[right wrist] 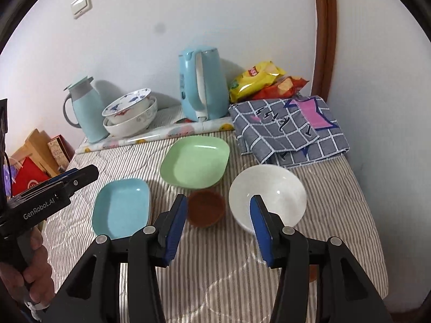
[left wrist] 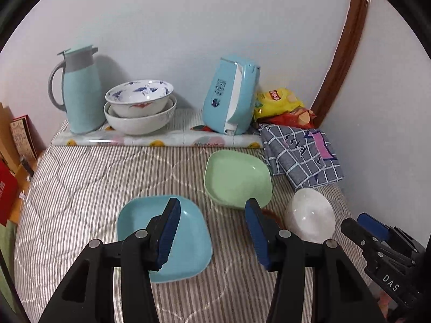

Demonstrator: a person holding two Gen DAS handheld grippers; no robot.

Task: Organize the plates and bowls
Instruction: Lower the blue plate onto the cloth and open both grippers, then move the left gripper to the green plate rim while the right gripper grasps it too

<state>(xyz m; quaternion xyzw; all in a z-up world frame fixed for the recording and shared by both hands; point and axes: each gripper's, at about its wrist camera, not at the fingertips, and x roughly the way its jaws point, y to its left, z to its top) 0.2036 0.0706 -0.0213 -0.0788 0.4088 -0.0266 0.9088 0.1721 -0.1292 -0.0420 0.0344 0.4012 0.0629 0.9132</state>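
On the striped cloth lie a blue square plate (left wrist: 188, 239) (right wrist: 121, 210), a green square plate (left wrist: 237, 177) (right wrist: 195, 161), a white bowl (left wrist: 309, 218) (right wrist: 269, 188) and a small brown dish (right wrist: 206, 211). Three patterned bowls (left wrist: 140, 107) (right wrist: 129, 113) sit nested at the back. My left gripper (left wrist: 212, 202) hovers open above the blue plate's right side, holding nothing. My right gripper (right wrist: 218, 197) hangs open over the brown dish and the white bowl's left rim, also holding nothing. Each gripper shows at the edge of the other's view (left wrist: 353, 220) (right wrist: 86, 172).
At the back wall stand a pale blue thermos jug (left wrist: 80, 88), a blue kettle (left wrist: 231, 94) and snack bags (left wrist: 277, 102). A folded checked cloth (left wrist: 304, 153) lies at the right. Boxes and a red bag (right wrist: 27, 180) stand beyond the left edge. A hand (right wrist: 35, 269) holds the left gripper.
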